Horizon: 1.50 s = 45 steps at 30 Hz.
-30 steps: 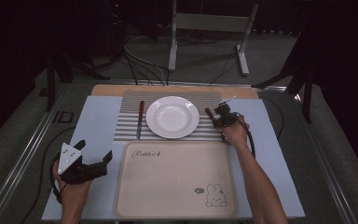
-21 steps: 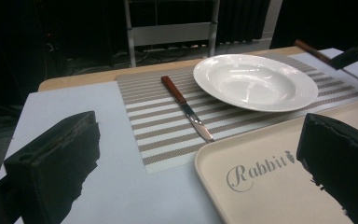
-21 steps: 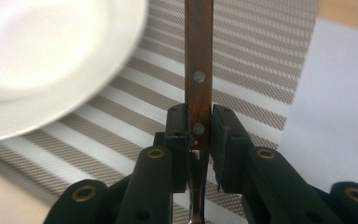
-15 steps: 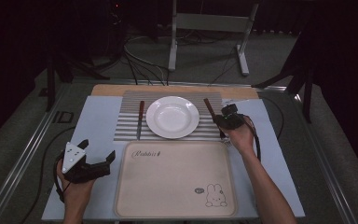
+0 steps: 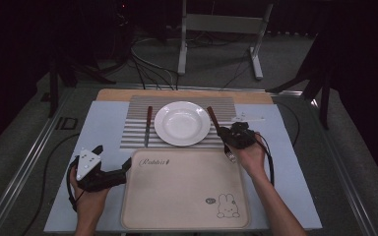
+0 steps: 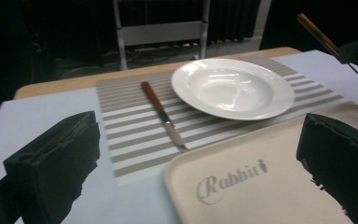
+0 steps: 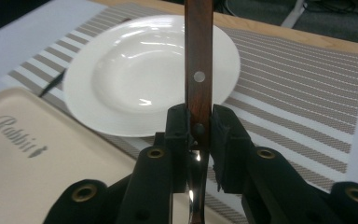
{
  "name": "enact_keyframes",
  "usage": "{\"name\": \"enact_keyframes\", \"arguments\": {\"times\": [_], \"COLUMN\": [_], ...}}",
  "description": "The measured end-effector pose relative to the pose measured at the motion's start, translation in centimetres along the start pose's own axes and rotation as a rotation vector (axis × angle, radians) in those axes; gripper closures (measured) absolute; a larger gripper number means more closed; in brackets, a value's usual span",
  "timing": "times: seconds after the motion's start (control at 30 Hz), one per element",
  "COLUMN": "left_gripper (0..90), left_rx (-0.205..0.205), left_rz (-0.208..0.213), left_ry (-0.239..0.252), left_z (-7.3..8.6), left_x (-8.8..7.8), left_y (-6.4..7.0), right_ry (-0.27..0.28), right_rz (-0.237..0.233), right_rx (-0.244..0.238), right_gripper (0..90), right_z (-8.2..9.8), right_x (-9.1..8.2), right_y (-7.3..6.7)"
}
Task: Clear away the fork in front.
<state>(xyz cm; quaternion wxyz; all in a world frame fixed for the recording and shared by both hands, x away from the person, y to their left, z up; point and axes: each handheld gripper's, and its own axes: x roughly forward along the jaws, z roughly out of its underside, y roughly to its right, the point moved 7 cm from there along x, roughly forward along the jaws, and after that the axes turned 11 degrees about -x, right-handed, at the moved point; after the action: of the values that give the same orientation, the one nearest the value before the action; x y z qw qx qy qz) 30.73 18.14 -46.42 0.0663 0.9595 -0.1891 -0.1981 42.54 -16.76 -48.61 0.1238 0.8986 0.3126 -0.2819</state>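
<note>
A white plate [image 5: 182,123] sits in the middle of a striped placemat [image 5: 138,132]. Left of the plate lies a wooden-handled knife [image 5: 148,125], also seen in the left gripper view as knife [image 6: 162,112] beside plate [image 6: 233,87]. My right gripper [image 5: 236,133] is just right of the plate, shut on a wooden-handled fork [image 5: 213,119]. Its handle points away over the plate's edge and its metal end hangs toward the tray. Up close, the right gripper [image 7: 199,122] pinches the fork [image 7: 198,60] low on the handle. My left gripper [image 5: 113,157] stands open at the tray's left corner, holding nothing.
A beige tray [image 5: 187,191] printed "Rabbit" lies at the near edge on a pale blue mat [image 5: 98,123]. A metal stand [image 5: 216,29] and cables [image 5: 147,69] are on the floor beyond the table.
The right gripper has drawn the fork slightly nearer, toward the tray's far right corner, keeping the handle aimed away. The left gripper has edged right toward the tray.
</note>
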Motion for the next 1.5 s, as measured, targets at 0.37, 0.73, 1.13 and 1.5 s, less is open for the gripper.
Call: {"name": "enact_keyframes", "arguments": {"times": [0.37, 0.73, 1.13, 1.5], "left_gripper": [0.0, 0.0, 7.3, 39.8], "left_rx": [0.019, -0.002, -0.019, -0.152], "left_rz": [0.095, 0.137, 0.225, 0.343], "left_ry": [0.0, -0.024, -0.101, -0.174], "left_z": [-1.9, -3.9, -4.0, -2.8], "left_x": [2.9, 7.4, 11.6, 13.4], "left_y": [5.1, 9.0, 14.0, 16.2], "right_ry": [0.081, 0.156, 0.181, 0.231], "right_rz": [-0.024, -0.031, -0.032, -0.024], "right_rx": [-0.029, -0.035, -0.076, -0.049], "right_gripper": [78.1, 78.0, 78.0, 78.0], "right_z": [1.0, 1.2, 1.8, 1.0], "right_x": [-2.3, -4.3, -3.7, -3.8], "right_y": [-3.4, -5.0, -7.3, -8.2]}}
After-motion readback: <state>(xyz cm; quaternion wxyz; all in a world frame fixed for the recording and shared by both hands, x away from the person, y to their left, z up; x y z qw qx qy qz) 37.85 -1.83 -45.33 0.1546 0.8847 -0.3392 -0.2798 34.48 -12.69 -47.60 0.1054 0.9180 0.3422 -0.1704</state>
